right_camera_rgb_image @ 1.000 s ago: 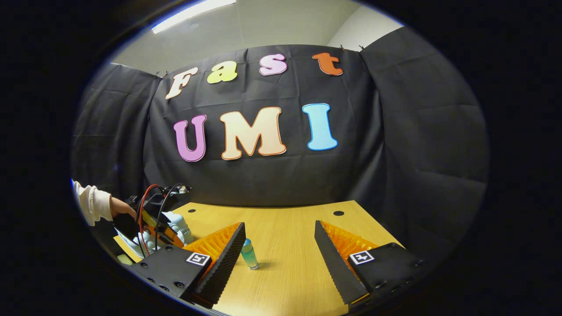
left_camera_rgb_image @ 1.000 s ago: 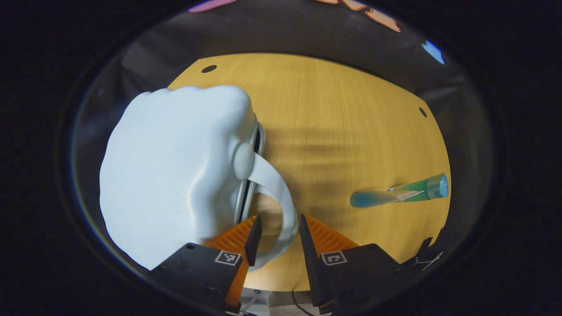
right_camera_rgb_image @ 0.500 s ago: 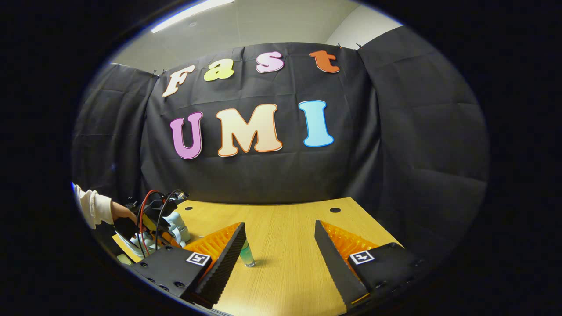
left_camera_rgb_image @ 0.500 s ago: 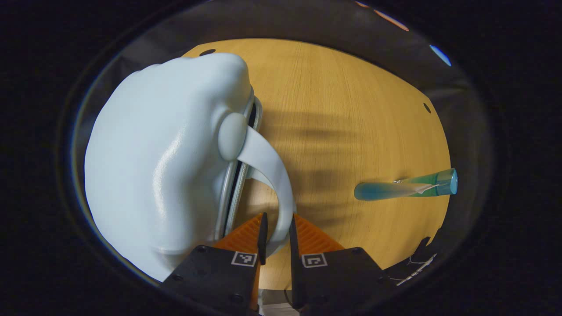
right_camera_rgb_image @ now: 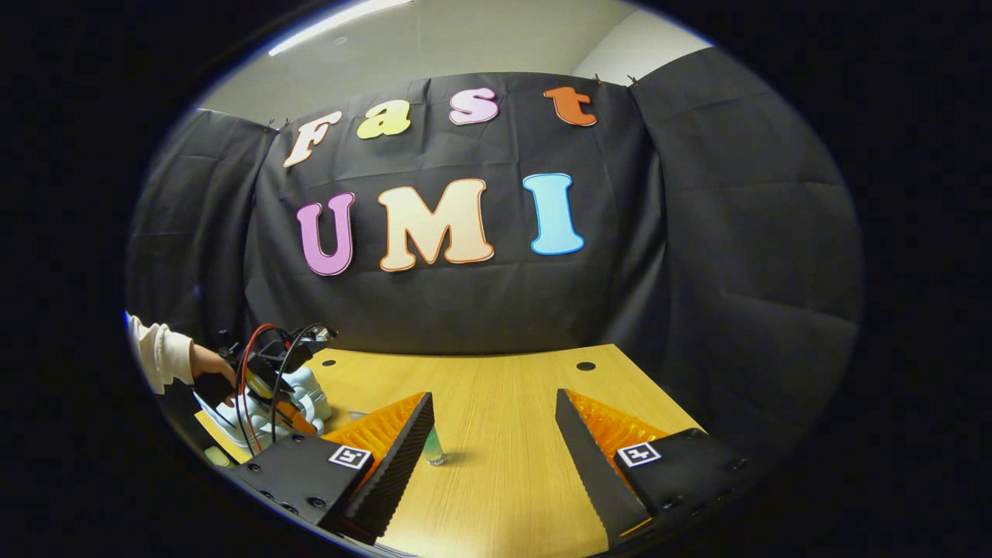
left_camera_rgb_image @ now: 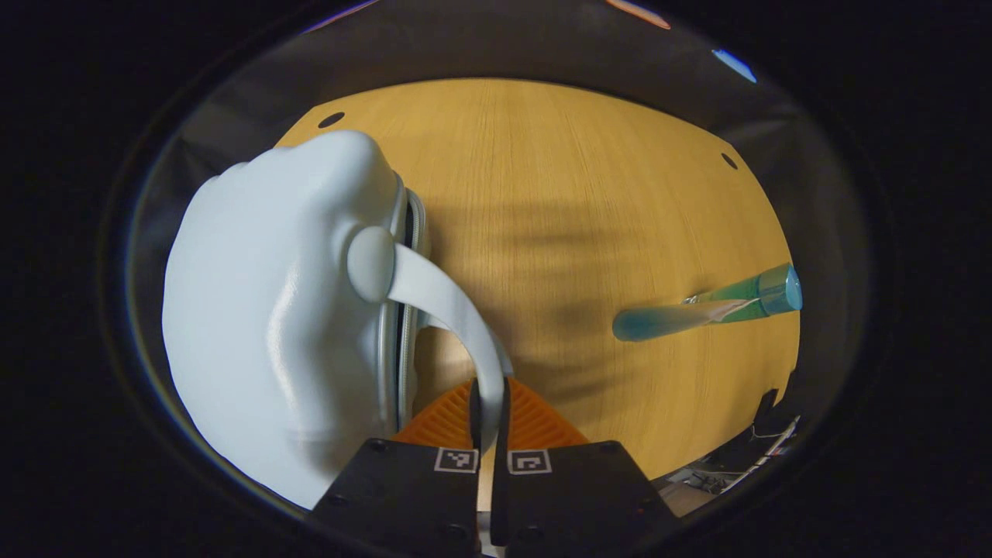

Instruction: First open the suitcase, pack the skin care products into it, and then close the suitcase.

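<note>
Closing since a second ago: left tongs (left_camera_rgb_image: pixel 487 409) now pinch case (left_camera_rgb_image: pixel 271 310) handle (left_camera_rgb_image: pixel 449 302) (opening begins); right tongs (right_camera_rgb_image: pixel 492 442) spread, idle.

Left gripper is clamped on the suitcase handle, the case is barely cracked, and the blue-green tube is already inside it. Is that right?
Not quite. The left gripper view shows the blue-green tube lying on the wooden table, apart from the suitcase, not inside it. The rest holds: the left gripper is shut on the handle, and the case is barely cracked.
</note>
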`<state>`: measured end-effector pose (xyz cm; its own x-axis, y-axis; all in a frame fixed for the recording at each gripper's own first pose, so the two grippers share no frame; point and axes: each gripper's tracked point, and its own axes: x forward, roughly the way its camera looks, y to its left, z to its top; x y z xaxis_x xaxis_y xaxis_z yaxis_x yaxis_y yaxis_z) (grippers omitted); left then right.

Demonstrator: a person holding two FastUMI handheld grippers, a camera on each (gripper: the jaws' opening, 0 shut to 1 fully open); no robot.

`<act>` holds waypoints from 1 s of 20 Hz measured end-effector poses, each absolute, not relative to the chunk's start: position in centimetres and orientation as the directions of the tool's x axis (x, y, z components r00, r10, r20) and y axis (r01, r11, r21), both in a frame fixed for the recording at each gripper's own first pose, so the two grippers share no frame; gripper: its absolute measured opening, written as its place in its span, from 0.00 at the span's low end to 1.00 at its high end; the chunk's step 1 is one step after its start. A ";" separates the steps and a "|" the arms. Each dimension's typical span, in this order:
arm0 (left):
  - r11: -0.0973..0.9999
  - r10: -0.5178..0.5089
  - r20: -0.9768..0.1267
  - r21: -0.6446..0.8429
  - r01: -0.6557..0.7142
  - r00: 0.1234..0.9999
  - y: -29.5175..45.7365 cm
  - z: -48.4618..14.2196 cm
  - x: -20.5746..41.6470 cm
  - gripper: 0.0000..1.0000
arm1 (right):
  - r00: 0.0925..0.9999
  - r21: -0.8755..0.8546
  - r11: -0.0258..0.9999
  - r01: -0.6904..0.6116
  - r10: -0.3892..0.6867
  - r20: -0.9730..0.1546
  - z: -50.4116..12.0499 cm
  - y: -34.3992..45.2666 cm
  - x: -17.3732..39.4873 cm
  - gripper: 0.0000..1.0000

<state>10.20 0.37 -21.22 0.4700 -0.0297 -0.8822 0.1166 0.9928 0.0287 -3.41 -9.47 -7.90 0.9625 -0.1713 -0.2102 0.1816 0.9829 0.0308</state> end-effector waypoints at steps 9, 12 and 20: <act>0.986 -0.150 -0.839 -0.091 0.137 0.524 -1.1 -13.8 9.6 0.00 | 0.964 0.026 0.986 0.162 -0.153 -0.219 -8.1 -8.8 -3.1 0.99; 0.977 -0.207 -0.817 -0.148 0.152 0.538 -1.1 -10.6 8.8 0.00 | 0.966 0.027 0.989 0.146 -0.137 -0.218 -8.2 -8.1 -2.8 0.99; 0.967 -0.249 -0.728 -0.223 0.123 0.639 4.0 -1.3 7.5 0.00 | 0.970 0.017 0.995 0.103 -0.097 -0.223 -8.2 -6.3 -2.1 1.00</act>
